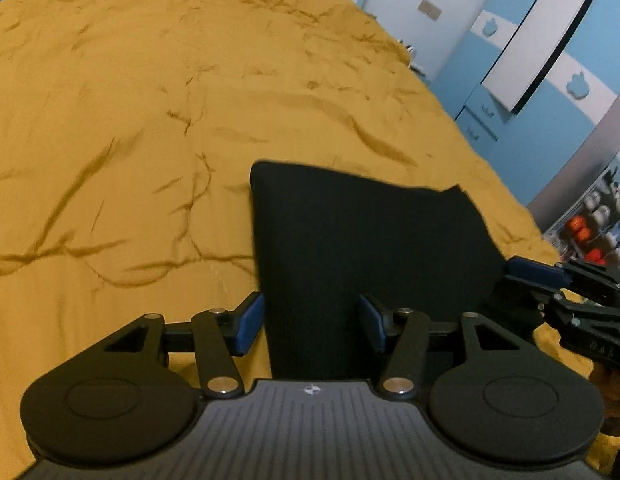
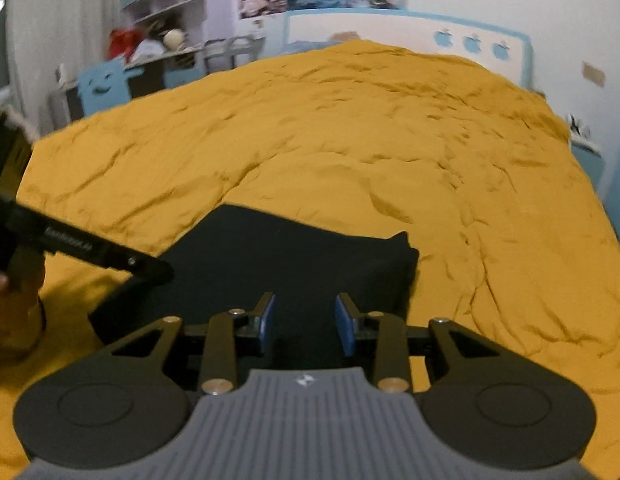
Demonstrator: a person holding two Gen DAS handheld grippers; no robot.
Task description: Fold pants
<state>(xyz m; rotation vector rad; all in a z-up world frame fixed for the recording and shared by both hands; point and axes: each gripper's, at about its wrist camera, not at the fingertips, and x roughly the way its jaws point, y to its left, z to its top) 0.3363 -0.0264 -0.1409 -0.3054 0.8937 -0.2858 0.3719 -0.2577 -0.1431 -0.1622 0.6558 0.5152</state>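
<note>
The pants (image 1: 365,264) lie folded into a compact black block on the yellow bedspread (image 1: 150,120), near the bed's front edge. The left gripper (image 1: 311,322) hovers over the block's left edge with its jaws spread, blue pads either side of the cloth and gripping nothing. The right gripper (image 2: 306,322) sits over the same block, jaws likewise spread and empty. In the left view the right gripper reaches in at the pants' right side (its blue pad just touching the cloth's edge, as far as the blur allows).
</note>
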